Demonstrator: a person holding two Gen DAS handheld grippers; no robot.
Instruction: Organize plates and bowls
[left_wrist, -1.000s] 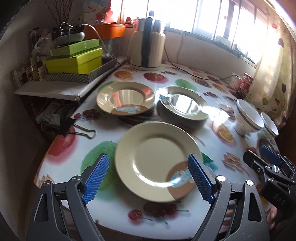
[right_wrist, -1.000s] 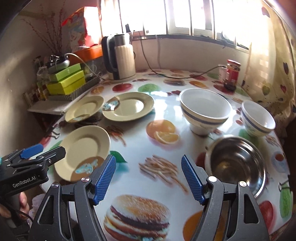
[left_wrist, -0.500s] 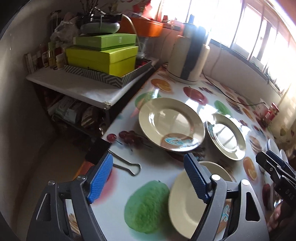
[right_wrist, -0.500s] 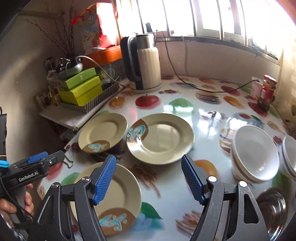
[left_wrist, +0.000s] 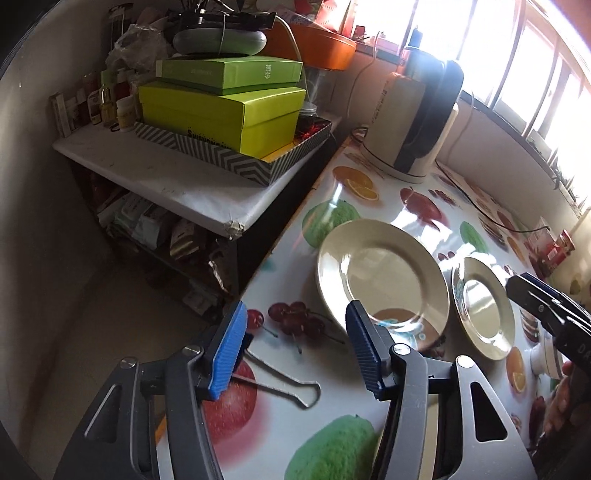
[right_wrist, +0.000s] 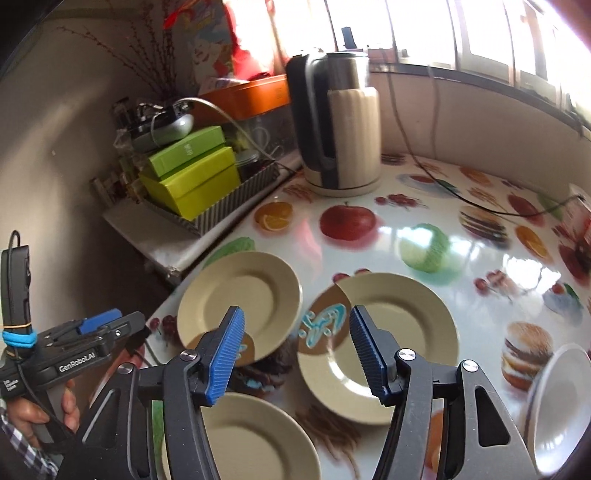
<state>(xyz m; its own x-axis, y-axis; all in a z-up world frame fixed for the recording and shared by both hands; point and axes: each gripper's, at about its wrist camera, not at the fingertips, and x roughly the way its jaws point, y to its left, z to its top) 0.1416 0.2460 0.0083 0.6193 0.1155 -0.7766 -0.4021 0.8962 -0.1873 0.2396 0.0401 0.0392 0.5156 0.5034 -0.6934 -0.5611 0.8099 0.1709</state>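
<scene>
Three cream plates with a brown patch and a blue mark lie on the fruit-print table. The right wrist view shows one far left (right_wrist: 240, 295), one in the middle (right_wrist: 388, 343) and one nearest (right_wrist: 258, 439). A white bowl (right_wrist: 557, 406) sits at the right edge. My right gripper (right_wrist: 297, 354) hovers over the gap between the two far plates. Its jaws are closing and the pads touch nothing. My left gripper (left_wrist: 295, 350) hangs above the table's left edge, just short of the far-left plate (left_wrist: 384, 273). Its jaws are also closing, with only table between them. The middle plate (left_wrist: 484, 306) lies further right.
A wire binder clip (left_wrist: 284, 387) lies under the left gripper. A kettle (right_wrist: 336, 129) stands at the back with a cable trailing right. Left of the table is a lower shelf (left_wrist: 177, 184) carrying green boxes (left_wrist: 225, 110). A hand (right_wrist: 33, 413) holds the left gripper (right_wrist: 92, 332).
Both grippers have swung left across the table toward the shelf side, and both pairs of jaws have narrowed. The steel bowl and small bowl have left the right view.
</scene>
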